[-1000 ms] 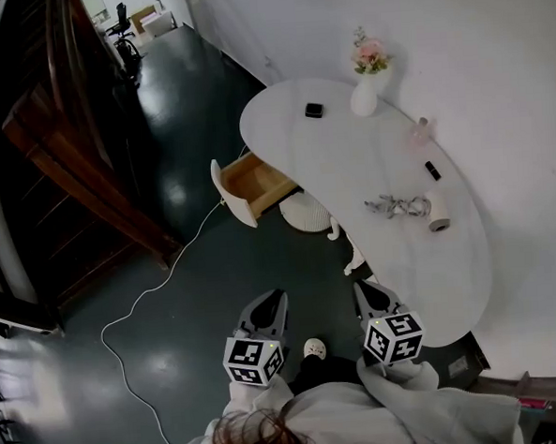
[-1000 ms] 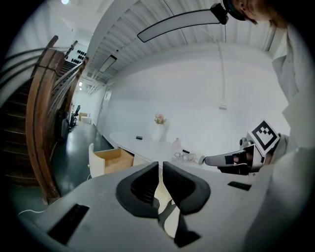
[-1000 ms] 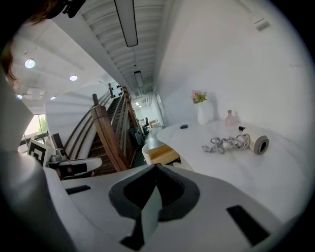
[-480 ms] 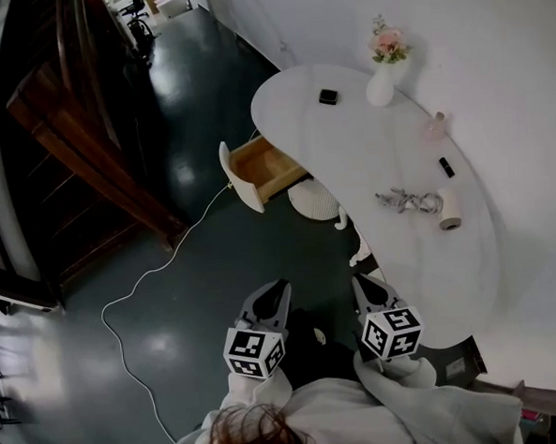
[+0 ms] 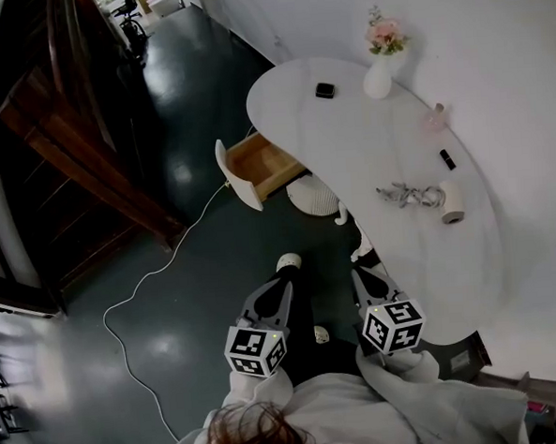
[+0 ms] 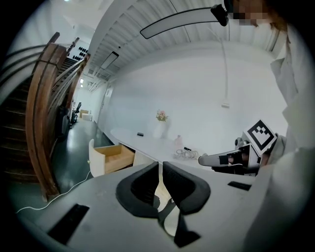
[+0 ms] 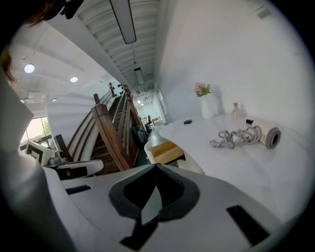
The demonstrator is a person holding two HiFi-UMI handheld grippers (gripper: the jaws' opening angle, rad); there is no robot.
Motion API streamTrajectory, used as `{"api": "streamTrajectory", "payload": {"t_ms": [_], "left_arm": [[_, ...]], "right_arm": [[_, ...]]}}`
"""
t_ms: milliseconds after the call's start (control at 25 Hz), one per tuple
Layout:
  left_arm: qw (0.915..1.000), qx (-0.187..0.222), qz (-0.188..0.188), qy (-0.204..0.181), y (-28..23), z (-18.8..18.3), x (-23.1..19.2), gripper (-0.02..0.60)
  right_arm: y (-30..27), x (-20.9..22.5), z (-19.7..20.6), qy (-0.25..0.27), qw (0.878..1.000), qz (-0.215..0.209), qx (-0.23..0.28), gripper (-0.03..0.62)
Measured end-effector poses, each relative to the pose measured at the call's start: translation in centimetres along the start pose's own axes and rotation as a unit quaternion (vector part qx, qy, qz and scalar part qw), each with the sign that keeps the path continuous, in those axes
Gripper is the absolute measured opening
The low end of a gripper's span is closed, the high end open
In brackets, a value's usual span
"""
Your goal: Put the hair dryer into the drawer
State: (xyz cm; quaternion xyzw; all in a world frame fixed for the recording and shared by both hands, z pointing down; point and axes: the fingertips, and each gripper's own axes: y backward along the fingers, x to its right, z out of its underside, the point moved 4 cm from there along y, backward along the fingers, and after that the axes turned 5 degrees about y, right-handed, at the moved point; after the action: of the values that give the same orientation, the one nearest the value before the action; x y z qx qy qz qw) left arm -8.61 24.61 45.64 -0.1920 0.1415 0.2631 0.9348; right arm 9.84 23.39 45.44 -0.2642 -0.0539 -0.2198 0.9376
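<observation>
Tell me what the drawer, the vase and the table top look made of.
Drawer: tan, matte inside, likely bare wood or wood-look board; white front, seemingly painted. Vase: opaque white, smooth, probably ceramic. Table top: even white, smooth, little glare; painted board, laminate or stone, cannot tell which.

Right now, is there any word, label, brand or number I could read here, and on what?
No readable text anywhere.
The left gripper and right gripper carry marker cubes with square patterns only, no letters.
The hair dryer shows no legible print.
</observation>
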Motion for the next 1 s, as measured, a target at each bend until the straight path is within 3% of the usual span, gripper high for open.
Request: {"api": "streamTrajectory", "payload": {"t_ms": [440, 1000], "left_arm": [[0.9997, -0.013, 0.02, -0.004, -7.6, -4.9, -5.4, 0.034], [0.9941, -0.038, 0.098, -0.025, -18.9, -13.3, -12.5, 0.034]], "right_arm": [[-7.7, 3.4, -5.4, -0.015, 1.0, 0.024, 0.004, 0.049], [-16.5, 6.4, -13.4, -0.045, 0.994, 0.094, 0.017, 0.049]]}}
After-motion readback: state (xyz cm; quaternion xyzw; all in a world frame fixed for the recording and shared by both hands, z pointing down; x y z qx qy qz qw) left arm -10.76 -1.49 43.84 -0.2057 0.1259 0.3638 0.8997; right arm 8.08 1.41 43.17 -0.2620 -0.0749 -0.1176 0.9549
